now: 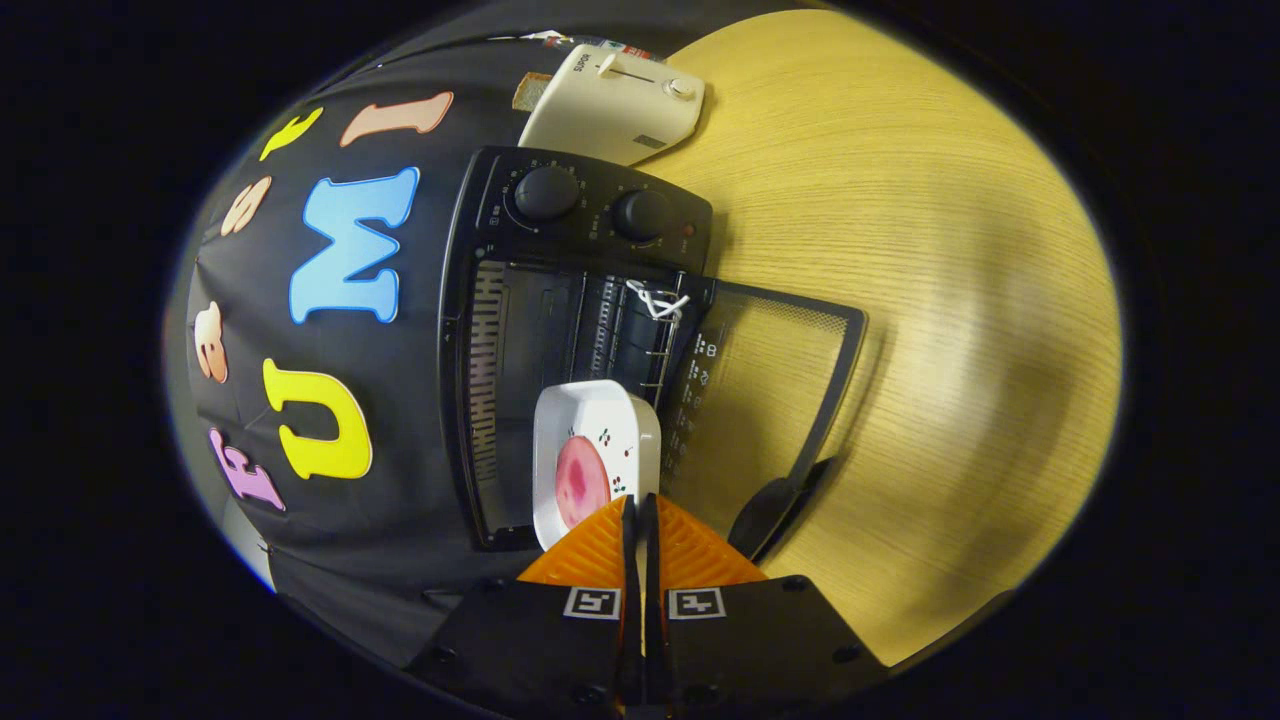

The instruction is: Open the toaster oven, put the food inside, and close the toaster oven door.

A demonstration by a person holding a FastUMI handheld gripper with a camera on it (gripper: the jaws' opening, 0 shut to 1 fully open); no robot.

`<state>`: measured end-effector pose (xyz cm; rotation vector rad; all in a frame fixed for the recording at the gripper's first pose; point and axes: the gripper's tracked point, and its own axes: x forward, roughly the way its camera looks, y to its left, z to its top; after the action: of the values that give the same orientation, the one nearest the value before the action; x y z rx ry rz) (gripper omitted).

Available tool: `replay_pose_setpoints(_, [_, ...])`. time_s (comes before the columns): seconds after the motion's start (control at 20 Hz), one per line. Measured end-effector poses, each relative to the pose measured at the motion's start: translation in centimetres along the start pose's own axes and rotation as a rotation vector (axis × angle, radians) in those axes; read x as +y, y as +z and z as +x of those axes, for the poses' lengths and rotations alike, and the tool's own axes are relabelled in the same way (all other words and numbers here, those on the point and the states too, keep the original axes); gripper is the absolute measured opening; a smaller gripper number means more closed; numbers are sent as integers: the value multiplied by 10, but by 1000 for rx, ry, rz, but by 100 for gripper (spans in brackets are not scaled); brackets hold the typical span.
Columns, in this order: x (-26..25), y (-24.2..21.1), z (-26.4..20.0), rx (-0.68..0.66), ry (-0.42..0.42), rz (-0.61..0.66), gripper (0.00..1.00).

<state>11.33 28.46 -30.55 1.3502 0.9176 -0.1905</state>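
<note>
Gripper view has the claw (640,510) with its two orange fingers (590,550) drawn almost together, only a thin slit left between them, and the near edge of a white dish (600,440) caught in that slit. Both fingers seem to press on the rim, though the contact spot itself is hidden by the finger pads. The dish is square with rounded corners, has small cherry marks on it, and carries a round pink piece of food (580,480). It sits just ahead of the fingertips, at the mouth of the black toaster oven (520,300), partly inside the opening.

The oven door (770,390) is swung fully open and lies low over the desk (950,300), its black handle (775,510) close beside the claw's right finger. A white cord (658,300) is tied at the door hinge side. Two round knobs (545,193) sit on the oven's control panel beyond the opening.

Beyond the oven, near the desk's far edge, stands a cream toaster (615,100) with a slice of bread (530,92) poking out. The desk is pale wood with a fine grain, and black cloth hangs behind the oven.
</note>
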Motion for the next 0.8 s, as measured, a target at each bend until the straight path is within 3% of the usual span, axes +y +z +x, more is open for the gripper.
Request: replay_pose_setpoints(0.8, [27,26,76,-226,-22,116,3])
